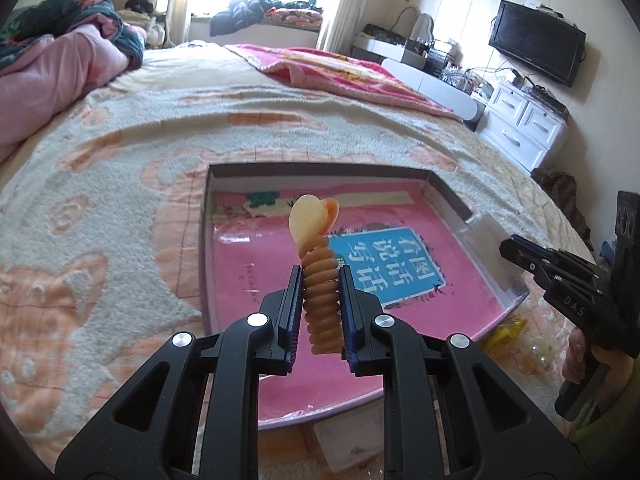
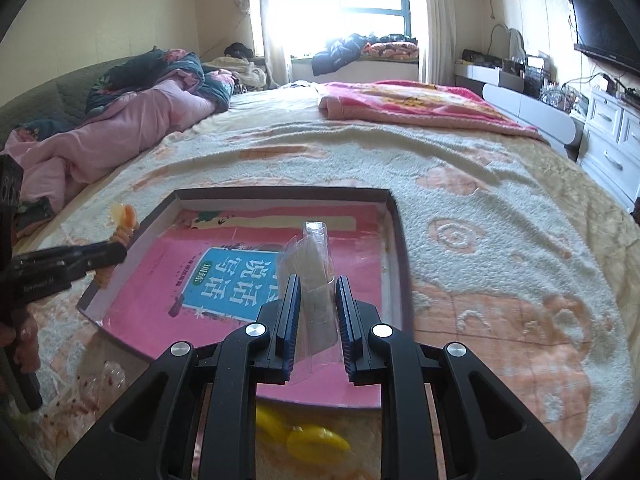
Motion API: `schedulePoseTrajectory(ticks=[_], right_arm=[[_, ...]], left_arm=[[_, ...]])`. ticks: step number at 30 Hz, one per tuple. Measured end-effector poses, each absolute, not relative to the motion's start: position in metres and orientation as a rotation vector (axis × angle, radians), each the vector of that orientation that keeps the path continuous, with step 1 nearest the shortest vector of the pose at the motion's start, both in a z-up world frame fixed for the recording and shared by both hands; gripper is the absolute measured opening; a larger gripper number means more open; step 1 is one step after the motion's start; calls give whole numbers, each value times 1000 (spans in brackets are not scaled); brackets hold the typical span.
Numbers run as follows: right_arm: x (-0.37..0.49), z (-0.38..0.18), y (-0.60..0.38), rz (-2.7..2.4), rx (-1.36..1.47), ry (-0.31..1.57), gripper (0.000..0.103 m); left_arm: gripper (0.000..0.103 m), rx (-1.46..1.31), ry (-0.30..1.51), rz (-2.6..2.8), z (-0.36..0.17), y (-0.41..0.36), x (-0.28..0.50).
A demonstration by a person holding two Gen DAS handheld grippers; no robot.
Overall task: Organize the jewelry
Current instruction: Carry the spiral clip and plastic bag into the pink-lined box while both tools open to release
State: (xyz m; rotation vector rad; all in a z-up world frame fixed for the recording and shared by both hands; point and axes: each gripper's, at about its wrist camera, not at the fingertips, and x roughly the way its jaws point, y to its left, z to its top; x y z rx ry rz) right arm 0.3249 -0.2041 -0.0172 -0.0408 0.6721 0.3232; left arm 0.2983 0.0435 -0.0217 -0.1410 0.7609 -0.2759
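Observation:
My left gripper (image 1: 320, 280) is shut on an orange spiral hair tie (image 1: 321, 300) with a pale heart charm (image 1: 308, 218), held upright above the pink-lined tray (image 1: 444, 196). It also shows in the right wrist view (image 2: 120, 232), at the tray's left edge. My right gripper (image 2: 316, 288) is shut on a clear plastic bag (image 2: 314, 276) over the tray (image 2: 396, 216); the bag also shows in the left wrist view (image 1: 486, 224) at the tray's right side. The tray holds a pink book with a blue label (image 1: 384, 264).
The tray lies on a cream and orange blanket (image 1: 120, 184) on a bed. Yellow hair clips (image 2: 308, 436) and clear bead jewelry (image 2: 104, 384) lie near the tray's front. Pink bedding (image 2: 100, 140) is at far left; a white dresser (image 1: 524, 124) stands right.

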Motion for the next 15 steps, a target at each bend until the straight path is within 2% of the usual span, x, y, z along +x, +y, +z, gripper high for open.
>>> schedulePoseTrajectory(ticks=[15], right_arm=[[334,-44,-189,301,-72,720,19]], left_arm=[[12,-163,846,-260,-46,49,311]])
